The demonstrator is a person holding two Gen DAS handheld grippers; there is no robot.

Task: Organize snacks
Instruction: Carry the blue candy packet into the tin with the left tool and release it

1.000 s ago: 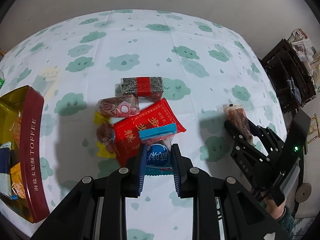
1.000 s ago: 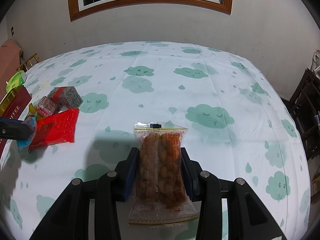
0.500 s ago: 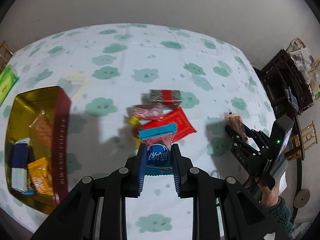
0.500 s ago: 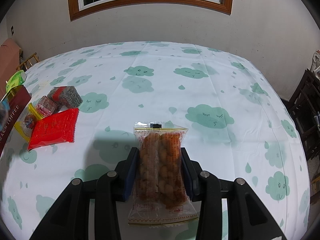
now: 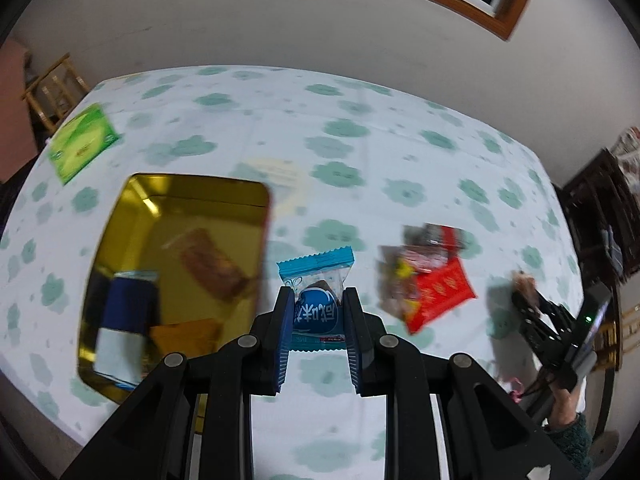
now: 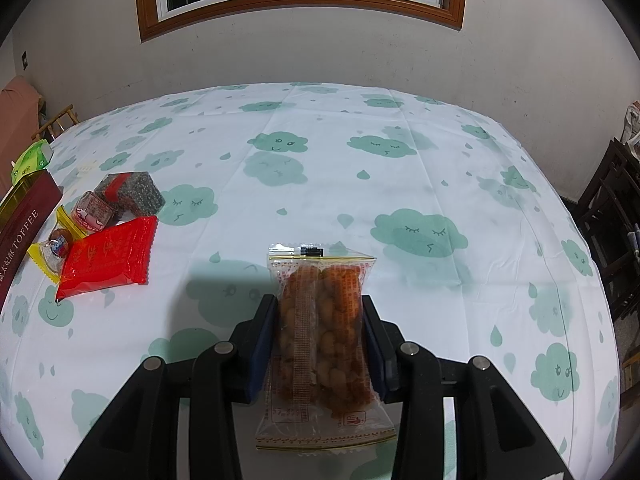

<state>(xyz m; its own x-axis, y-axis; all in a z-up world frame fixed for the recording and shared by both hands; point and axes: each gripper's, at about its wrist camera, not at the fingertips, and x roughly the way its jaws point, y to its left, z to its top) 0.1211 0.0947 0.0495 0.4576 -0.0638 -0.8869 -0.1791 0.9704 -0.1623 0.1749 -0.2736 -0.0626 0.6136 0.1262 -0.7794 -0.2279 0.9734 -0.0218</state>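
My left gripper (image 5: pixel 317 300) is shut on a blue snack packet (image 5: pixel 317 292) and holds it in the air just right of the open gold-lined toffee tin (image 5: pixel 132 216), which holds several snacks. My right gripper (image 6: pixel 320 320) is shut on a clear peanut packet (image 6: pixel 324 340) above the table; it also shows at the right of the left wrist view (image 5: pixel 532 300). A pile of loose snacks lies on the cloth: a red packet (image 6: pixel 108 256), a grey block with a red band (image 6: pixel 132 194), a pink-wrapped one (image 6: pixel 93 210) and a yellow-wrapped candy (image 6: pixel 52 248).
The table carries a white cloth with green clouds (image 6: pixel 400 160). A green tissue pack (image 5: pixel 82 142) lies beyond the tin. A dark wooden rack (image 6: pixel 616 232) stands off the table's right side. A wall with a window is behind the table.
My left gripper has risen and swung left with the blue packet, from over the snack pile to beside the tin. The right gripper with the peanut packet has not moved.
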